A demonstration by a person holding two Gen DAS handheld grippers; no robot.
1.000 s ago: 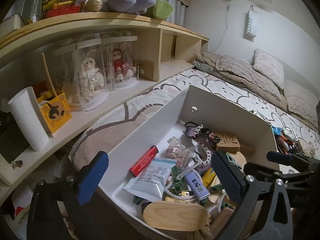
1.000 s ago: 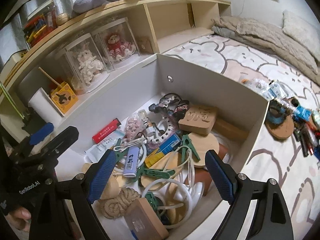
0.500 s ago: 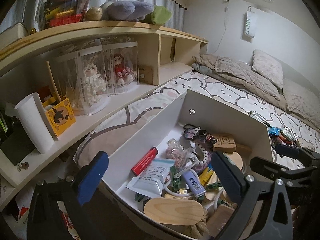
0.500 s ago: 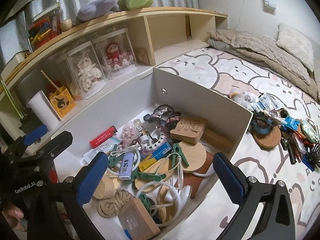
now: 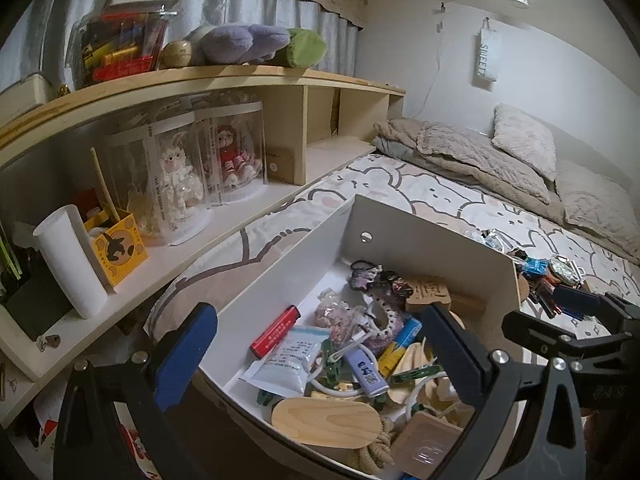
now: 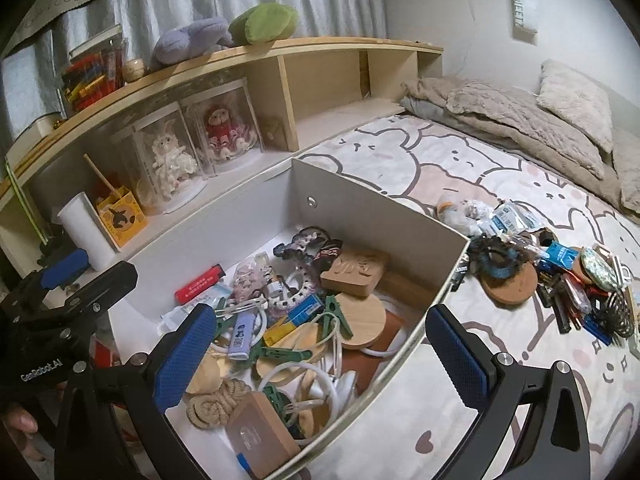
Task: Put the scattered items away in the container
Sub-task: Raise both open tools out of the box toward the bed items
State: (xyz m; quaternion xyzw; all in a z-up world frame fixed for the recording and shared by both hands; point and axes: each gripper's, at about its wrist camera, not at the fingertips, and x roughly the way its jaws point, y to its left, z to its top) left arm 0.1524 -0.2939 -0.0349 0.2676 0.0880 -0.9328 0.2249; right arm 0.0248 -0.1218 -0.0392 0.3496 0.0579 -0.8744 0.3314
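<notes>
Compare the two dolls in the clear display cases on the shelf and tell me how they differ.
The white bunny doll stands in the left case; the doll in the red dress stands in the right case, nearer the bed. The white bunny doll is pale all over, in a cream frilly dress, with upright ears; the doll in the red dress is red and white with a round head. Both stand upright in clear cylindrical cases on the lower wooden shelf.

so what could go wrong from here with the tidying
The white box is already heaped near its front corner, so more drops there could slide a piece like the wooden block over the low rim. The leftover pile on the bedsheet is tangled; the open right gripper may drag several things at once. The left gripper, also open and empty, hangs close by and could bump it.
</notes>
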